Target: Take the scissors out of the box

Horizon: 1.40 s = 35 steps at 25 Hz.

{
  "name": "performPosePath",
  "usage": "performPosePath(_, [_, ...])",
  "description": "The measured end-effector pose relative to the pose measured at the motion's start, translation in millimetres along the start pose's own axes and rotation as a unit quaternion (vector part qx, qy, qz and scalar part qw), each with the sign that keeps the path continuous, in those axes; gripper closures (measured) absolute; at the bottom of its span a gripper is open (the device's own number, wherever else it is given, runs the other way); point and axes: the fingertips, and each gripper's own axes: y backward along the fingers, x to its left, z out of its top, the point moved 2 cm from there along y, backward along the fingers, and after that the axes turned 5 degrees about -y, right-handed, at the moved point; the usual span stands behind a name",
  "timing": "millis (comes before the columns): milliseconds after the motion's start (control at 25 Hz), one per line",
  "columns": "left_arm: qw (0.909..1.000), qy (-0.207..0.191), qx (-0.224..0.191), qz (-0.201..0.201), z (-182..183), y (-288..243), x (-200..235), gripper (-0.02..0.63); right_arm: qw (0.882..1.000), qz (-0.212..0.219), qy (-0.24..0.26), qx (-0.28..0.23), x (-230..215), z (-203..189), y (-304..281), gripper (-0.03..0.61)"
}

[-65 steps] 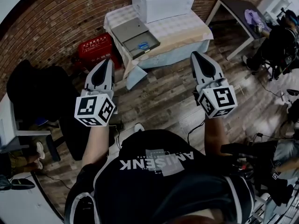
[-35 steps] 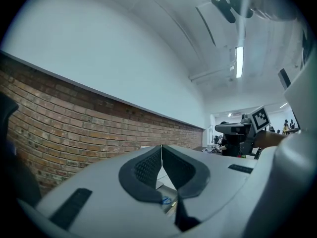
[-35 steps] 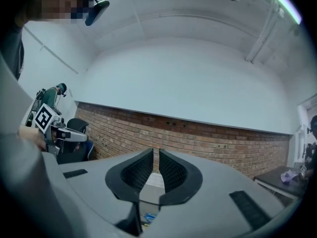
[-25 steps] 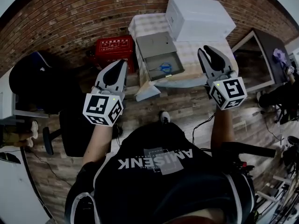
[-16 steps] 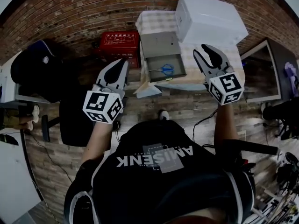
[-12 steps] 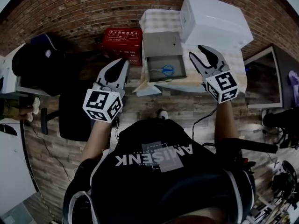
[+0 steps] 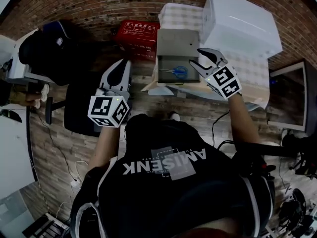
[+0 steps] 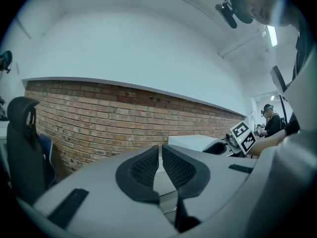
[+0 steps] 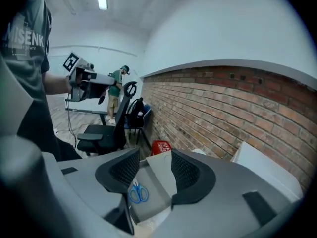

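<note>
Blue-handled scissors (image 7: pixel 177 72) lie flat on the floor of an open grey box (image 7: pixel 171 63) whose lid stands raised behind it. In the right gripper view the scissors (image 9: pixel 139 193) show low between the jaws, inside the box (image 9: pixel 157 195). My right gripper (image 7: pixel 196 58) hangs just right of the box and above it, tilted down; its jaws are opening, with nothing between the pads (image 9: pixel 154 155). To the left, away from the table, my left gripper (image 7: pixel 123 64) points level at the brick wall. Its jaws (image 8: pixel 159 148) are nearly together and hold nothing.
The box sits at the front left of a table with a checked cloth (image 7: pixel 250 76). A large white box (image 7: pixel 242 24) stands behind it on the right. A red case (image 7: pixel 138 31) lies on the floor by the wall. A black office chair (image 7: pixel 49 48) stands at the left.
The person has stepped up to the table. My right gripper has come down and leftward to the box, and its jaws have spread apart. The left gripper has shifted only slightly.
</note>
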Motion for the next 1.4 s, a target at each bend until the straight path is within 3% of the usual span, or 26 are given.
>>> performPosePath(360, [0.9990, 0.008, 0.023, 0.037, -22.2, 1.8, 19.0, 0.598, 0.993, 0.082, 0.032, 0.073, 21.5, -53.4, -62.7, 0.344])
performPosePath(640, [0.9980, 0.031, 0.047, 0.030, -41.7, 2.3, 18.9, 0.598, 0.976, 0.130, 0.075, 0.159, 35.2, -108.3, -104.0, 0.342])
performPosePath(1040, [0.9958, 0.044, 0.077, 0.023, -65.5, 4.8, 4.8, 0.600, 0.949, 0.173, 0.119, 0.233, 45.7, -174.0, -138.7, 0.361])
performPosePath(1400, [0.9941, 0.042, 0.092, 0.041, -71.6, 14.6, 10.3, 0.600, 0.939, 0.181, 0.122, 0.266, 48.3, -202.9, -158.1, 0.380])
